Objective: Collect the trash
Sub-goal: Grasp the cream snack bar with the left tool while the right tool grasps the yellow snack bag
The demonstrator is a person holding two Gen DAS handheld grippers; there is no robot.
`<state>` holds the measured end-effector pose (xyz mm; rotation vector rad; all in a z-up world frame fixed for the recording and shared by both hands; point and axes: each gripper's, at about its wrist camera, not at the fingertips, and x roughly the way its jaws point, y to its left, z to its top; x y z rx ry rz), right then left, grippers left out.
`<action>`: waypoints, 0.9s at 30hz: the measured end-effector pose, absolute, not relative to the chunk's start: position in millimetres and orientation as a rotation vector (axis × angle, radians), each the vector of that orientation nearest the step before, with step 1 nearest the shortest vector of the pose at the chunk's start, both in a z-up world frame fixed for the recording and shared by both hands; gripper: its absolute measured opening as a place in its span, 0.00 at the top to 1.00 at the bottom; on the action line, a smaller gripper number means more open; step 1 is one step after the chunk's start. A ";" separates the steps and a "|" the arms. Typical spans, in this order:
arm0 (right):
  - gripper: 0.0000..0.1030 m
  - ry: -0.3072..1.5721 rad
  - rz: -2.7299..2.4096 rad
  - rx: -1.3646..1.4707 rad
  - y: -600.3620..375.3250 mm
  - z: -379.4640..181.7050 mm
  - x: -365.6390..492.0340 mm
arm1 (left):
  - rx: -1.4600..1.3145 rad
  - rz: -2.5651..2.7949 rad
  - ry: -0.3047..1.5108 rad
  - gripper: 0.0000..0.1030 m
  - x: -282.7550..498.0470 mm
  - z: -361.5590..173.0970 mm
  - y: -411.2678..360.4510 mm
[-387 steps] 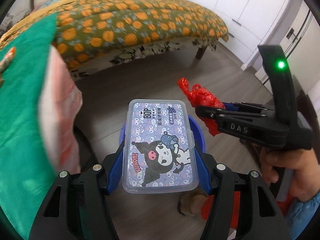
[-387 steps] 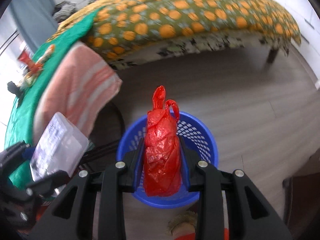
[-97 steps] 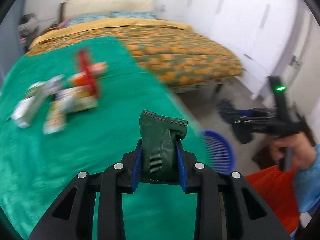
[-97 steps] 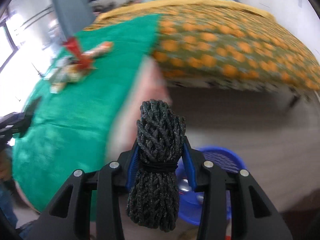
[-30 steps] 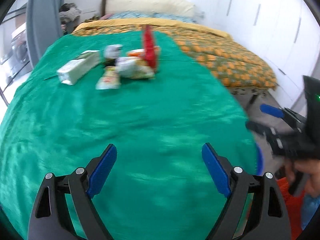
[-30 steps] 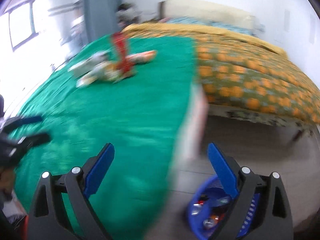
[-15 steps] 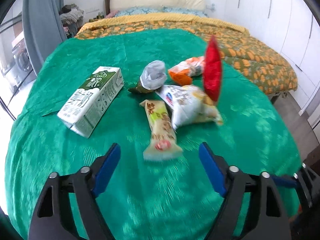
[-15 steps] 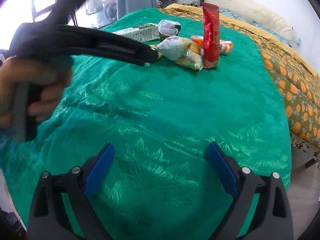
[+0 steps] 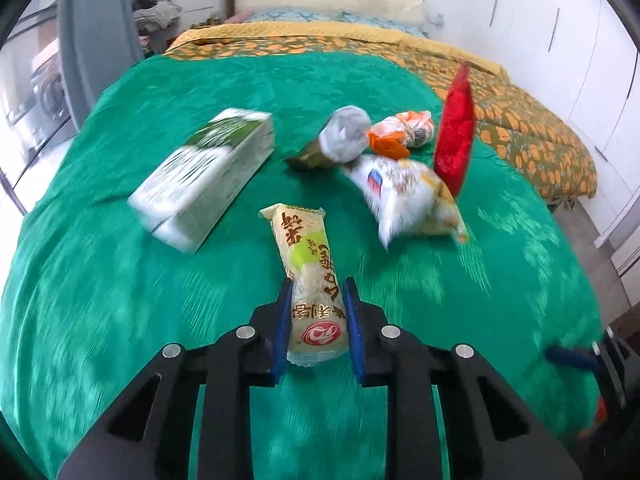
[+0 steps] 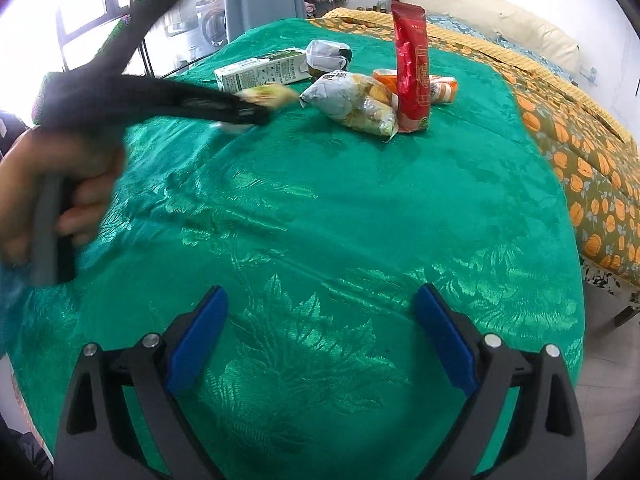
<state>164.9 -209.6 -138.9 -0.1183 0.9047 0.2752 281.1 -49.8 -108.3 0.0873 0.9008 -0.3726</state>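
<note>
My left hand-held gripper has just been closing, and its blue pads now clamp the near end of a long cream snack wrapper that lies on the green-covered worktop. The far end of the wrapper points away from me toward the remaining litter. My right hand-held gripper hovers released over bare green cloth, jaws wide, nothing between them.

Step in hand, as I judge it: pick-up of one more item of trash, grip made, lift not yet made.

Remaining items on the worktop:
- A white-and-green milk carton on its side, just left of the wrapper's far end.
- A crinkled white snack bag, to the right.
- A red pouch standing upright, against that bag.
- A grey-capped crumpled piece and an orange-and-white packet, behind.

No bin shows in either view.

Next move calls for a straight lift so the limp wrapper clears the cloth without dragging into the carton, then carriage to the bin. My right hand-held gripper is free to go for the red pouch or snack bag.
</note>
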 end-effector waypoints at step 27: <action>0.11 0.920 0.297 0.065 -237.7 -120.4 189.4 | 0.129 -0.232 0.943 0.09 202.6 -128.9 6.3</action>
